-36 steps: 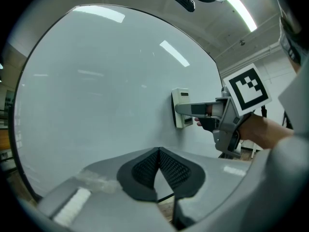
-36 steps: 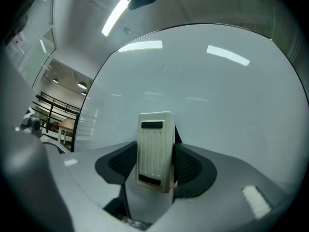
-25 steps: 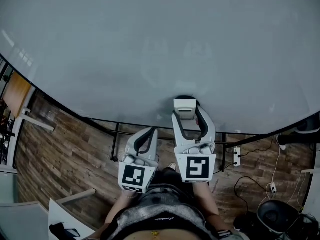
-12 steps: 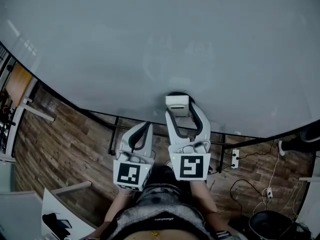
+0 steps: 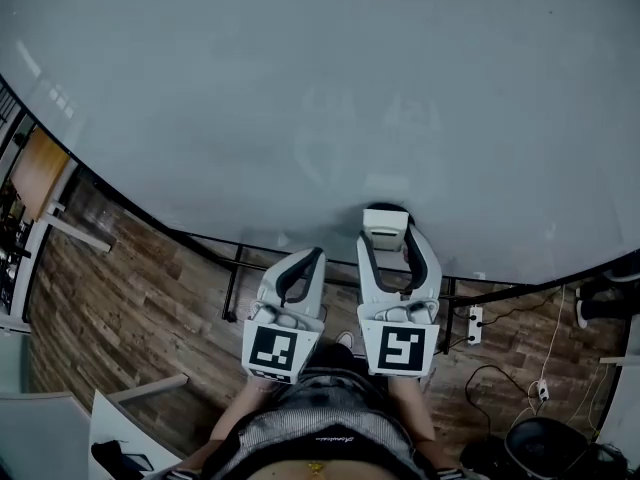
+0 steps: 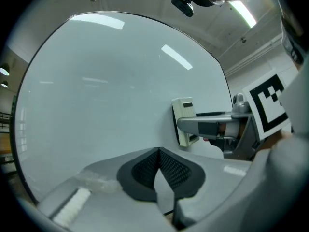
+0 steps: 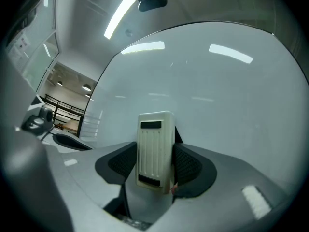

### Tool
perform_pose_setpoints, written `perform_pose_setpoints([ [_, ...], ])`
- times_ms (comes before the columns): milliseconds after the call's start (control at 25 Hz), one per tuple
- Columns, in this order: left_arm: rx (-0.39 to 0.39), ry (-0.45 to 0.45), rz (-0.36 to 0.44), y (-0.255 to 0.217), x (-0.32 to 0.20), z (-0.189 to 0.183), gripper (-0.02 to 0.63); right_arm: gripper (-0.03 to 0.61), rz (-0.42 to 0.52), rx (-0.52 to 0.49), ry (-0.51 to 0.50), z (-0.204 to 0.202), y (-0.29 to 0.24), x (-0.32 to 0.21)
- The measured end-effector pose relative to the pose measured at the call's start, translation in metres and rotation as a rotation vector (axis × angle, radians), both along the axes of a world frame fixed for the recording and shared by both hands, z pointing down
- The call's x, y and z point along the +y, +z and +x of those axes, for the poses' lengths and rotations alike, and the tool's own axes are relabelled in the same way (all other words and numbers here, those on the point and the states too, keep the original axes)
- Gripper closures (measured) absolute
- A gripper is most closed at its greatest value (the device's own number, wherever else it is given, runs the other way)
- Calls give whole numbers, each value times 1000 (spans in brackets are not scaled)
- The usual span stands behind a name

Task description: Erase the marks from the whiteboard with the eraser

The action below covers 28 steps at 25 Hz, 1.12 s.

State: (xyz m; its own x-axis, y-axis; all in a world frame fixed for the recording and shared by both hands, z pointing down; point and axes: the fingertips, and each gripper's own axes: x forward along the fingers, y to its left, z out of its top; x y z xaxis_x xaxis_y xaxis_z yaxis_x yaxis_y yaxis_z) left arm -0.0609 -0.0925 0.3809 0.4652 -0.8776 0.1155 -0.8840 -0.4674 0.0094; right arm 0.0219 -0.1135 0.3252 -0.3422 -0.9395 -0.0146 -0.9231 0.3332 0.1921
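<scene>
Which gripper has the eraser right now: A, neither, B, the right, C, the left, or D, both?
B: the right gripper is clamped on the eraser, while the left gripper has its jaws together on nothing.

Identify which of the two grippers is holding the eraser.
The right gripper: its jaws clamp the cream eraser against the whiteboard. The left gripper has its jaws shut together with nothing between them.
</scene>
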Motion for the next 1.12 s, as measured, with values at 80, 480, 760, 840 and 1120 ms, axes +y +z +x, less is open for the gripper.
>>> perform_pose_setpoints([
  [80,-4,38,-2,-1,-7,-6,609,334,-13,7,37,0,0,-1],
  [480,12,226,-33,8,-33,-80,609,336,-37,-50,207,-61,9,-12],
  [760,-5,292,-15,0,-30,-64,609,336,-77,-42,190,-73,6,-12],
  [840,-2,297,-22,4,-28,-78,609,336,-74,-39,210,-81,7,-12],
  [1120,24,286,-35,13,-30,-142,609,336,-33,-21,282,-117,6,-16],
])
